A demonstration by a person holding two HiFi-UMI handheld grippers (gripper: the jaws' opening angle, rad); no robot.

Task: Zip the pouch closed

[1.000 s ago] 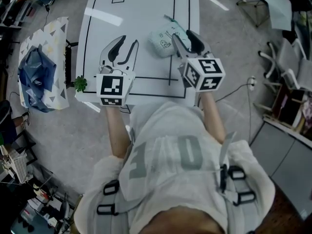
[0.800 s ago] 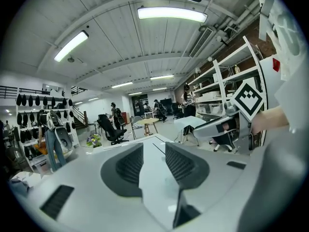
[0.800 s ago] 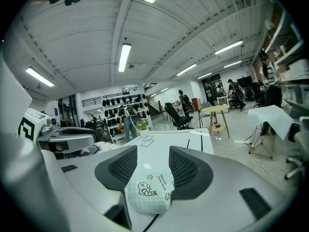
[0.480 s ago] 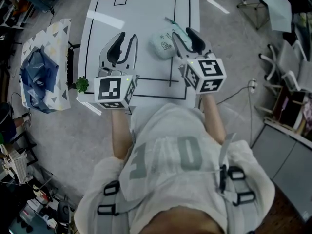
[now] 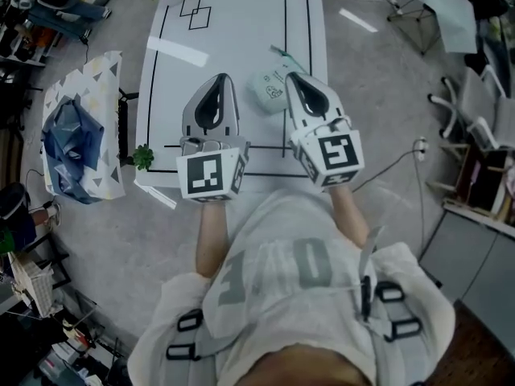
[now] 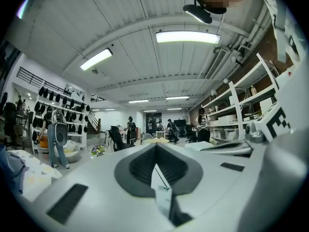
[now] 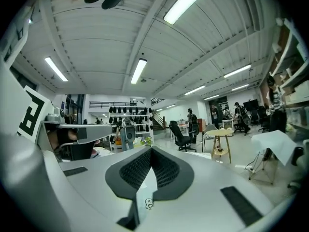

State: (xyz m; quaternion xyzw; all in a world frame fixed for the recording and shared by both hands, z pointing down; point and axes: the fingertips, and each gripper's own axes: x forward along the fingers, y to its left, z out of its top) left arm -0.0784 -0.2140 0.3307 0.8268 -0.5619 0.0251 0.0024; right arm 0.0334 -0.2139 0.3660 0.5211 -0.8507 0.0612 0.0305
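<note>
Left gripper (image 5: 220,83): jaws just closed, empty
Right gripper (image 5: 294,80): jaws just closed, empty
Pouch (image 5: 268,87): on table (image 5: 241,30), upper centre, between gripper tips

Large open workshop-lab hall.
Shown by a ribbed white ceiling (image 6: 120,13) with long strip lights (image 6: 187,36), tall white shelving (image 6: 241,105) along one wall, rows of dark gear (image 6: 58,96) hung on a far wall, a staircase (image 6: 92,120), office chairs (image 7: 182,137) and standing people (image 6: 130,128) on bare grey floor (image 5: 378,71), plus a white table (image 5: 241,39) marked with black lines.
</note>
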